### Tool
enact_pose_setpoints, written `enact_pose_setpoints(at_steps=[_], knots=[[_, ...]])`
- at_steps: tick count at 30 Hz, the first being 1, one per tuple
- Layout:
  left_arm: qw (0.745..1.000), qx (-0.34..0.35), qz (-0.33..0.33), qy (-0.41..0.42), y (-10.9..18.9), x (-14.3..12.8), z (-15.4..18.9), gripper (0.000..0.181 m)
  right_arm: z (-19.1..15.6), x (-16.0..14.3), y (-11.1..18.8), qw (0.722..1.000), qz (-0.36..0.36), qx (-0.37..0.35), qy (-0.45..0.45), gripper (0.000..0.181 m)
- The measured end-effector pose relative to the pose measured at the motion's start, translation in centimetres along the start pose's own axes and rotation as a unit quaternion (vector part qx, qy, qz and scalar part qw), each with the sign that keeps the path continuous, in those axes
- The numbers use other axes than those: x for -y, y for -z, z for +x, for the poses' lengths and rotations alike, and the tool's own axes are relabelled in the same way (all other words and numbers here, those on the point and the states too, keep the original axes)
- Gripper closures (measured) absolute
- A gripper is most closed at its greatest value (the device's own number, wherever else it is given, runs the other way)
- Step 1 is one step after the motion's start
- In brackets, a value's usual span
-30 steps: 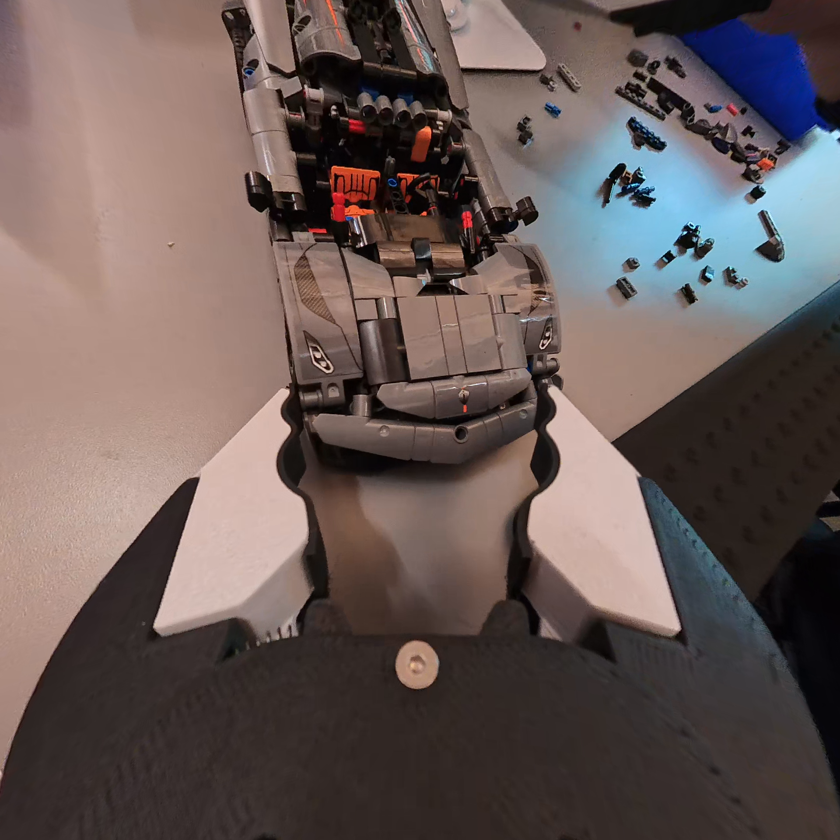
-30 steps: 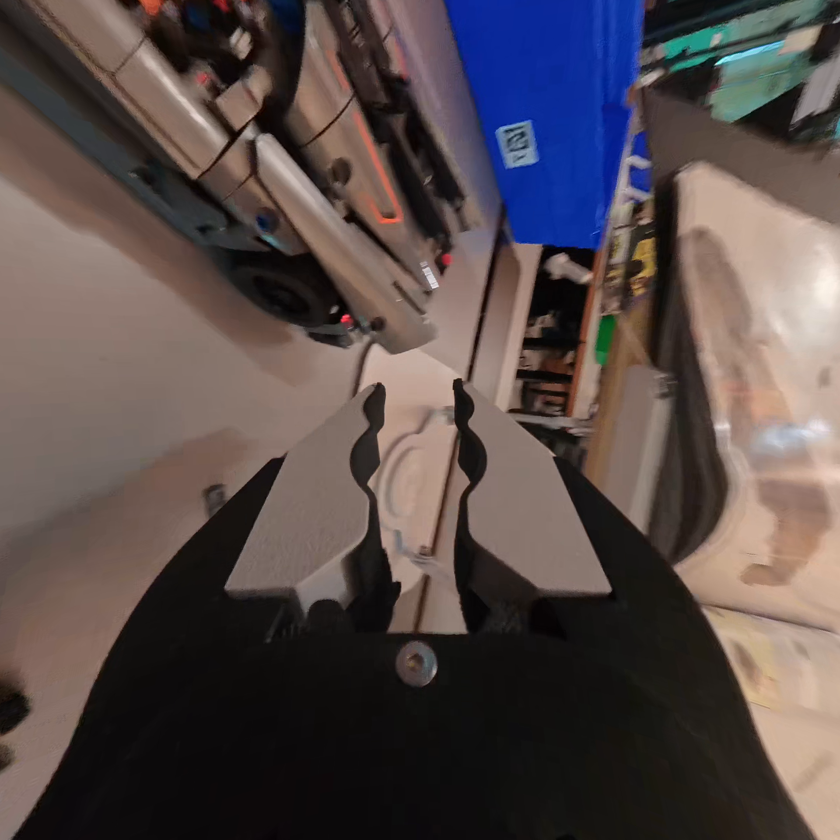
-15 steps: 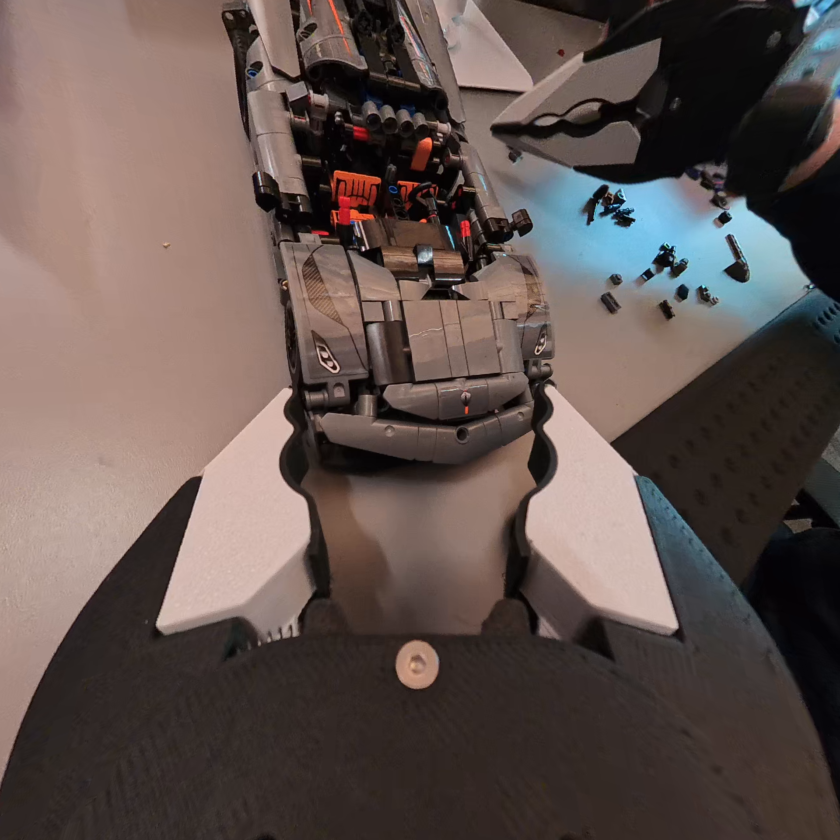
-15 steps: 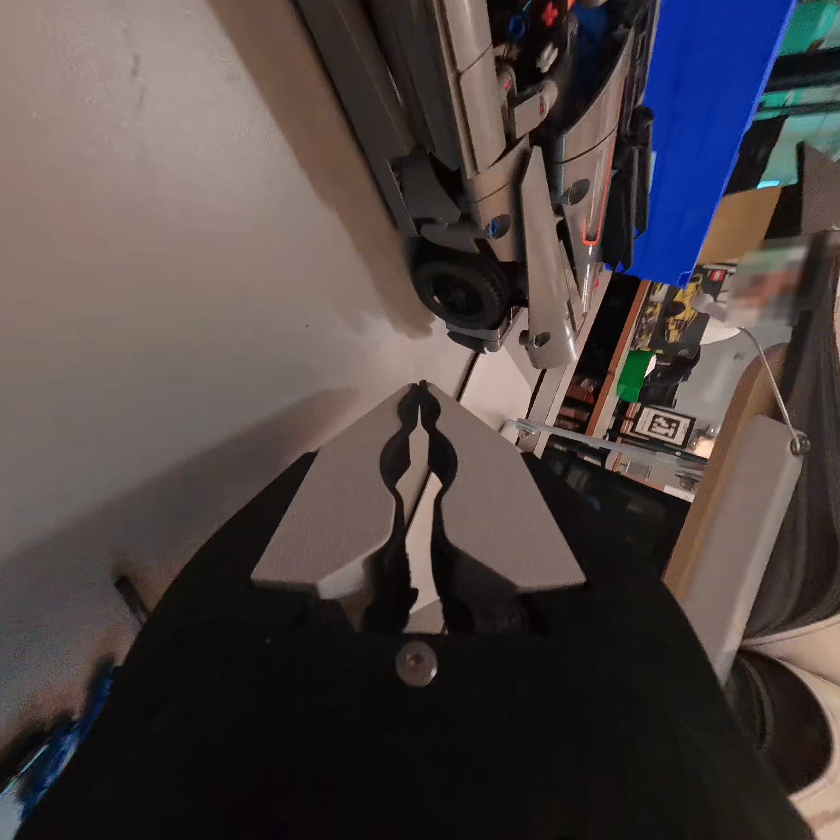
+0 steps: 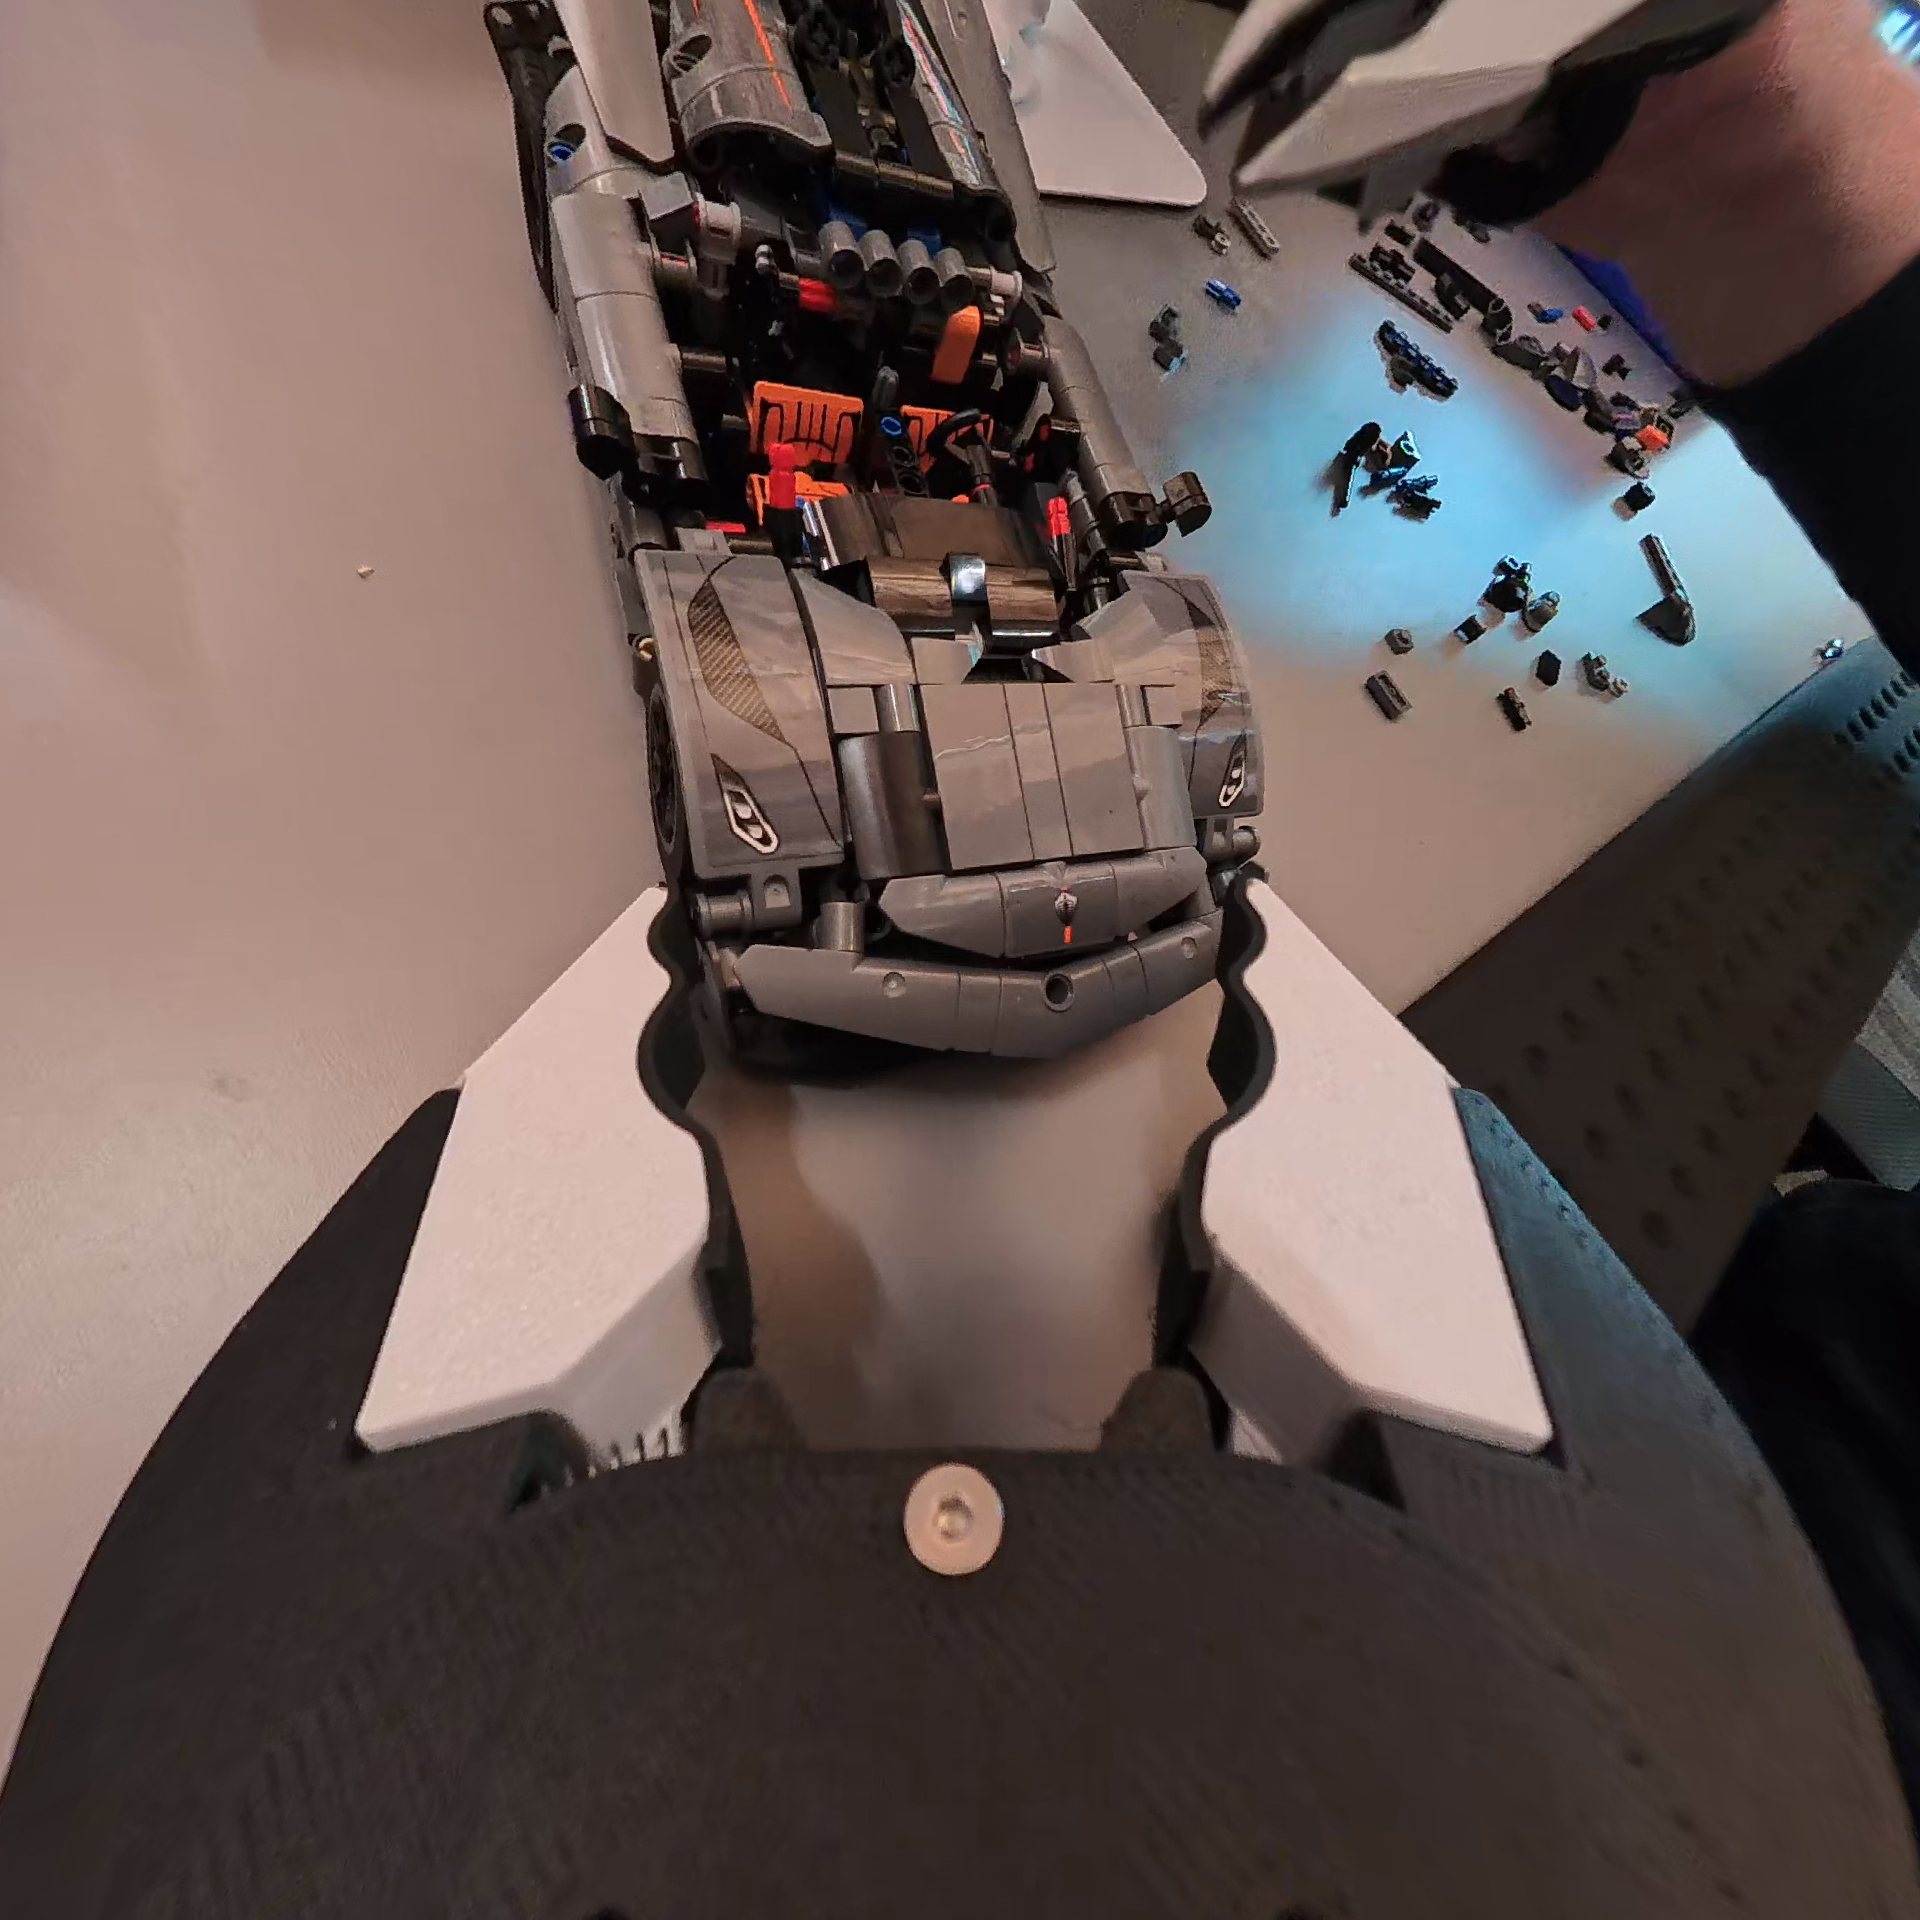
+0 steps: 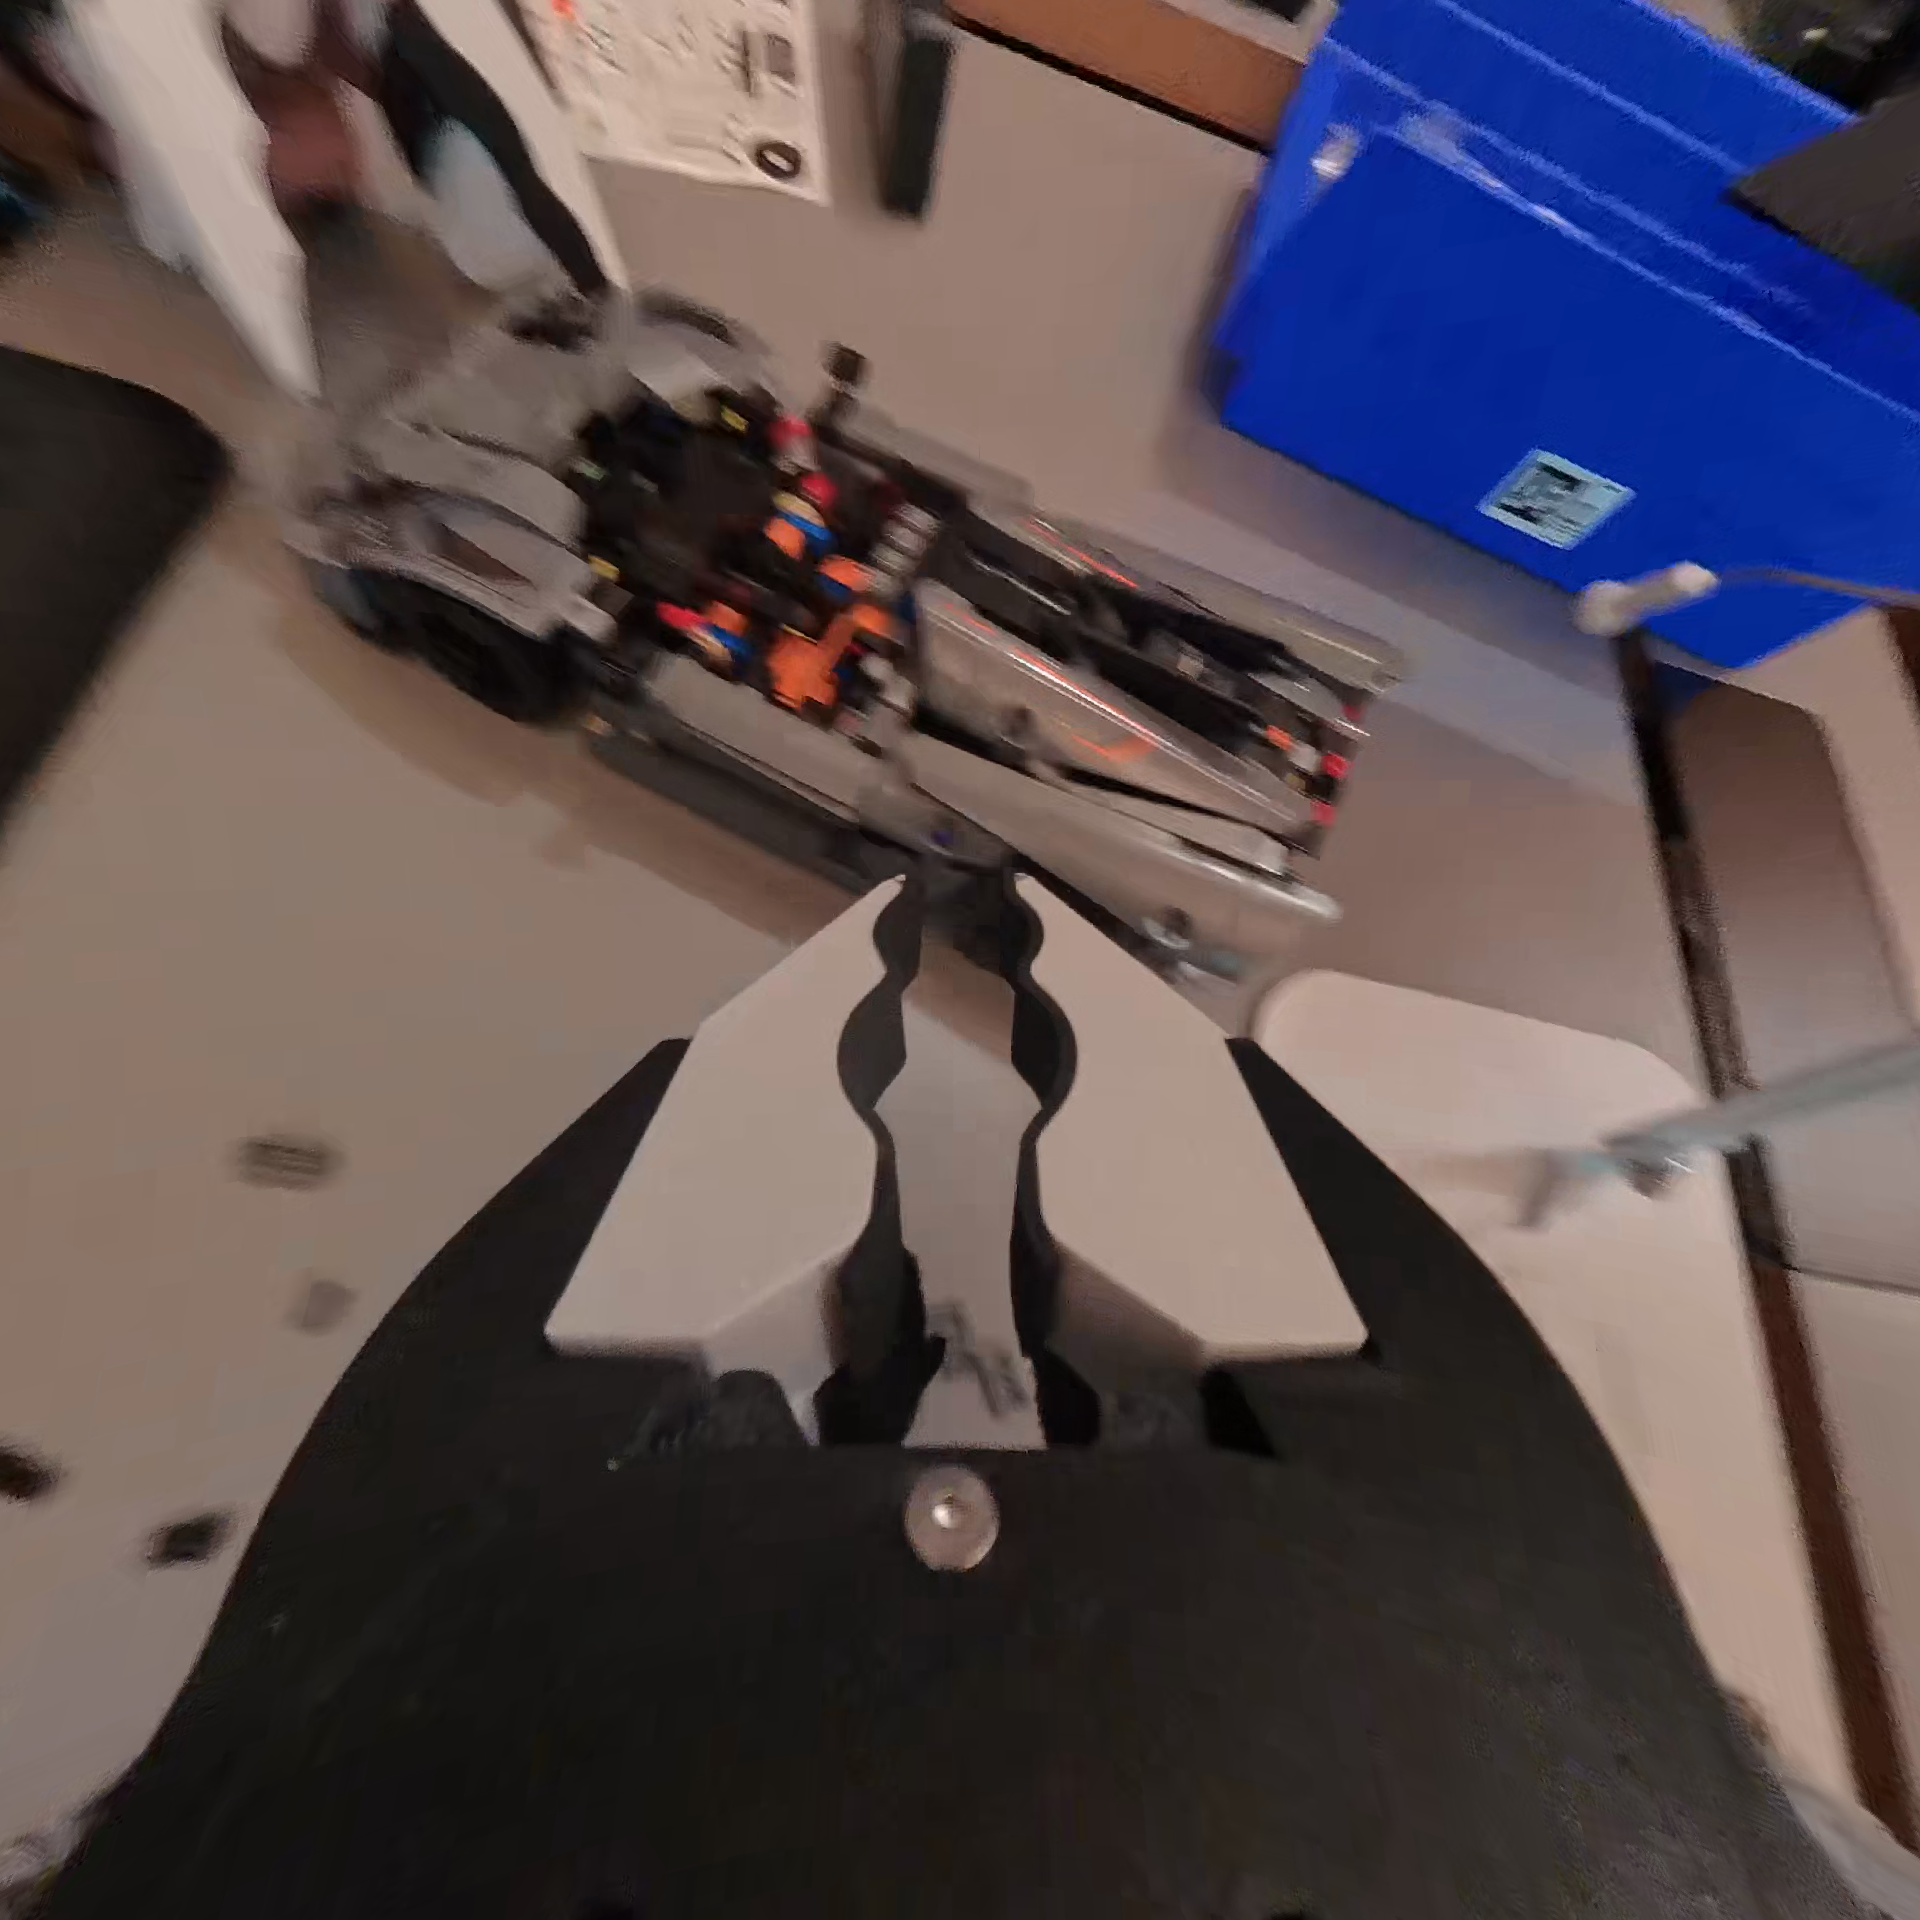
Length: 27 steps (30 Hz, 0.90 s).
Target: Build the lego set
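We see the grey toy car point(image 5: 935, 644) on the bench point(image 5: 260, 727), its nose clamped between the left gripper point(image 5: 961, 914) fingers. The right gripper point(image 6: 961, 894), jaws slightly apart and empty, hangs beside the car's rear. Loose pieces point(image 5: 1455, 468) and a blue bin point(image 6: 1538, 343) lie nearby.

Lego car point(image 5: 935, 582): on the table point(image 5: 260, 727), running from centre toward 12 o'clock in the left wrist view.
Left gripper point(image 5: 956, 935): fingers either side of the car's nose.
Loose pieces point(image 5: 1455, 499): on the table at 2 o'clock of the car.
Right gripper point(image 5: 1382, 94): above them, at 1 o'clock.
Bin point(image 6: 1558, 343): beyond the car's rear in the right wrist view.
Instruction sheet point(image 6: 707, 94): at 11 o'clock there.
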State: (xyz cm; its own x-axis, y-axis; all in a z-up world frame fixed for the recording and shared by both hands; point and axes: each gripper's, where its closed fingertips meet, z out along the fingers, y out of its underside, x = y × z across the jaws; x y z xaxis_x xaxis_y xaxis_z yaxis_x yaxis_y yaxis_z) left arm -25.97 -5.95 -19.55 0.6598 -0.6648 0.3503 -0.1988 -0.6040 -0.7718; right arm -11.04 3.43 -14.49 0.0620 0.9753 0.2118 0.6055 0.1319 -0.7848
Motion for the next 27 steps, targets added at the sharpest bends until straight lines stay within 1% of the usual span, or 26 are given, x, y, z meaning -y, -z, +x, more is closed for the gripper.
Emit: enact_pose_setpoints(at_steps=[2,3,4,6,7,9,10,11,12,14,17,21,23,25,27], knots=[[1.0,-0.008,-0.002,0.007,-0.1,0.1,-0.1,0.084,-2.3,1.0,-0.9,0.999,-0.001,0.019,-0.041,0.174],[1.0,-0.011,-0.001,0.011,-0.1,0.2,-0.1,0.086,-3.4,1.1,-1.6,0.997,-0.006,0.03,-0.075,0.165],[1.0,-0.015,0.0,0.014,-0.1,0.2,-0.1,0.086,-3.9,0.5,-2.5,0.993,-0.025,0.023,-0.11,0.151],[1.0,-0.018,-0.001,0.011,-0.1,0.2,0.0,0.086,-3.9,-1.8,-3.9,0.982,-0.084,-0.015,-0.167,0.141],[1.0,-0.016,-0.004,0.006,-0.1,0.1,0.0,0.086,-4.4,-2.1,-4.5,0.978,-0.082,-0.011,-0.191,0.132],[1.0,-0.01,-0.007,-0.003,-0.2,0.0,0.2,0.084,-5.5,-1.9,-5.3,0.97,-0.065,0.01,-0.232,0.13],[1.0,-0.011,-0.008,-0.006,-0.3,-0.1,0.4,0.082,-5.8,-1.9,-5.7,0.968,-0.066,0.014,-0.243,0.125],[1.0,-0.011,-0.009,-0.008,-0.3,-0.1,0.5,0.083,-6.2,-1.9,-6.0,0.965,-0.071,0.019,-0.25,0.109],[1.0,-0.011,-0.007,-0.005,-0.4,-0.1,0.6,0.083,-6.7,-1.8,-6.4,0.963,-0.075,0.029,-0.259,0.1],[1.0,0.0,-0.004,-0.002,-0.5,-0.1,0.6,0.084,-7.1,-1.7,-6.9,0.962,-0.089,0.028,-0.255,0.095],[1.0,0.015,-0.006,-0.015,-0.7,-0.3,0.9,0.083,-7.3,-2.0,-6.9,0.967,-0.122,0.025,-0.223,0.094],[0.999,0.029,-0.008,-0.023,-0.8,-0.6,1.1,0.086,-7.5,-2.4,-7.2,0.971,-0.174,0.02,-0.162,0.084],[0.999,0.034,-0.012,-0.031,-1.0,-0.9,1.5,0.087,-7.0,-2.3,-7.4,0.971,-0.182,0.022,-0.152,0.081],[0.999,0.04,-0.008,-0.025,-1.0,-1.1,1.7,0.092,-6.5,-1.9,-7.9,0.973,-0.178,0.031,-0.145,0.072],[0.998,0.05,-0.007,-0.027,-0.9,-1.3,1.7,0.091,-6.4,-1.8,-8.3,0.971,-0.191,0.047,-0.133,0.071]])
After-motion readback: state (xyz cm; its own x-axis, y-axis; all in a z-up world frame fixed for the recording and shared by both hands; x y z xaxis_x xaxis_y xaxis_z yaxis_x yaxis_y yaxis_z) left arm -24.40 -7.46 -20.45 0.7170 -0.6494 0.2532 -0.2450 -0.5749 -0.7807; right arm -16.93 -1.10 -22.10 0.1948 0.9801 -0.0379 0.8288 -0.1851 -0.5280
